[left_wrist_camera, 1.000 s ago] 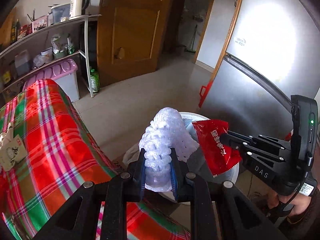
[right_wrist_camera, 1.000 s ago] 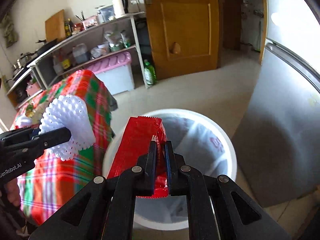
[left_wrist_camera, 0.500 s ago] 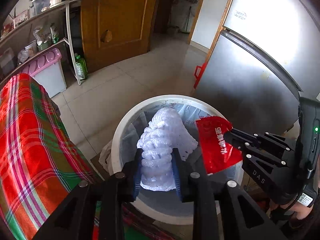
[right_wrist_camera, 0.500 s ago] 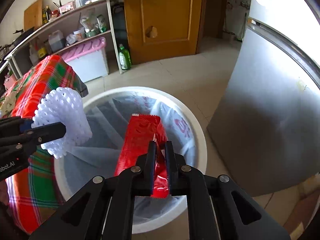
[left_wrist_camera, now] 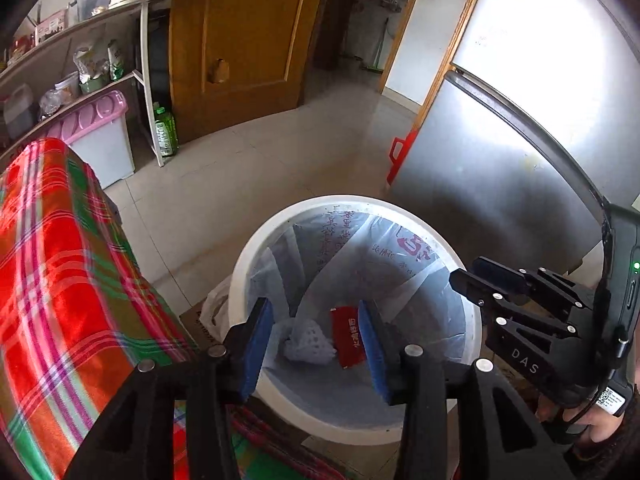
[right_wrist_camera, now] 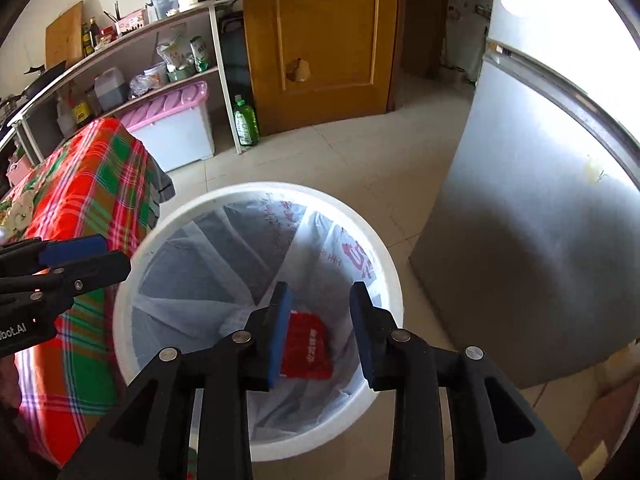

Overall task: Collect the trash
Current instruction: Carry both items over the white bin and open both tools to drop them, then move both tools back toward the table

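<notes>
Down at the bottom of the white bin (left_wrist_camera: 476, 320), on its clear plastic liner (left_wrist_camera: 424, 280), lie both pieces of trash: the white foam net (left_wrist_camera: 308, 346) and the red snack wrapper (left_wrist_camera: 349, 336), side by side and just about touching, the net toward the table side and the wrapper toward the fridge side. Both grippers hang above the bin's mouth, tilted downward into it. The left gripper (left_wrist_camera: 316, 350) has just been opening and its jaws stand apart with nothing between the blue pads (left_wrist_camera: 256, 346); the net and wrapper seen through the gap are far below, on the bin floor, not in the grip. The right gripper (right_wrist_camera: 320, 336) has likewise just been opening, its jaws apart and empty, with the wrapper (right_wrist_camera: 306, 346) lying straight beneath its gap, long axis running roughly away from the camera. So the trash is below and clear of both sets of jaws, and this drop looks done. Whatever remains to collect is likely back on the table with the red and green plaid cloth (left_wrist_camera: 60, 280), which sits just beside the bin on the left gripper's side, so the left hand is the nearer one for the return. The fridge (right_wrist_camera: 540, 240) stands close on the right hand's side.
</notes>
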`<state>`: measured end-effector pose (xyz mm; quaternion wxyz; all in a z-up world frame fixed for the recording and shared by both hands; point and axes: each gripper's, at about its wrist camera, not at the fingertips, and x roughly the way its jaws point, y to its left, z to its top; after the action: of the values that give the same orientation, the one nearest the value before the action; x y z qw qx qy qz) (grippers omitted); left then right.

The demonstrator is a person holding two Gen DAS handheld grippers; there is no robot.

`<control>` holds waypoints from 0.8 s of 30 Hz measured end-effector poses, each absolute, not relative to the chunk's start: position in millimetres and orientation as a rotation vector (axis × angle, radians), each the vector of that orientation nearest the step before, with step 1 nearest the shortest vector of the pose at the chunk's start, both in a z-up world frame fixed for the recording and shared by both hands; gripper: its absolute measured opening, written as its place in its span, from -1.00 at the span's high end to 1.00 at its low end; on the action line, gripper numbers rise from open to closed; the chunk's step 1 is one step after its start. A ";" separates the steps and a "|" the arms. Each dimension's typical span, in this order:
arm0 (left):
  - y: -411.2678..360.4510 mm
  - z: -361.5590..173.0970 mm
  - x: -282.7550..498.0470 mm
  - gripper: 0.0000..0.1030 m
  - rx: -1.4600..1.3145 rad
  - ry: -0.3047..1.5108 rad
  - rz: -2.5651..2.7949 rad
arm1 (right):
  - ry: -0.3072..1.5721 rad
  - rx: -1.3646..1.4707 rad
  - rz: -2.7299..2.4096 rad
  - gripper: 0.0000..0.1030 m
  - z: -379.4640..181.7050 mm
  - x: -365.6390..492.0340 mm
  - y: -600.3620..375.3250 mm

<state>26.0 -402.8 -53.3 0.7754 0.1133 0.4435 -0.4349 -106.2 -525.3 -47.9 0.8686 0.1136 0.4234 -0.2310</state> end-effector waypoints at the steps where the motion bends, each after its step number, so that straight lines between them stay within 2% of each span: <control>1: -399.1 -50.5 25.9 0.13 0.238 0.955 -0.940 | 0.879 0.235 -0.478 0.39 -44.5 -106.3 -521.7; 5: -378.7 -37.2 24.0 0.12 0.210 0.927 -0.930 | 0.843 0.225 -0.457 0.39 -30.9 -107.7 -506.8; 12: -316.0 -2.7 23.7 -0.03 0.122 0.840 -0.857 | 0.736 0.210 -0.342 0.38 6.5 -106.1 -460.8; 15: -286.9 8.5 25.5 -0.07 0.101 0.808 -0.819 | 0.716 0.197 -0.271 0.23 15.1 -98.0 -438.0; 16: -277.5 11.3 26.3 -0.07 0.093 0.801 -0.809 | 0.709 0.190 -0.247 0.09 17.4 -94.5 -429.0; 24: -193.8 23.3 44.0 -0.07 0.027 0.783 -0.656 | 0.714 0.146 -0.080 0.07 18.4 -62.1 -360.0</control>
<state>44.0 -193.8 23.3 0.8722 0.0128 0.3749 -0.3141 -62.1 -360.0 18.4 0.9336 0.0714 0.3491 -0.0390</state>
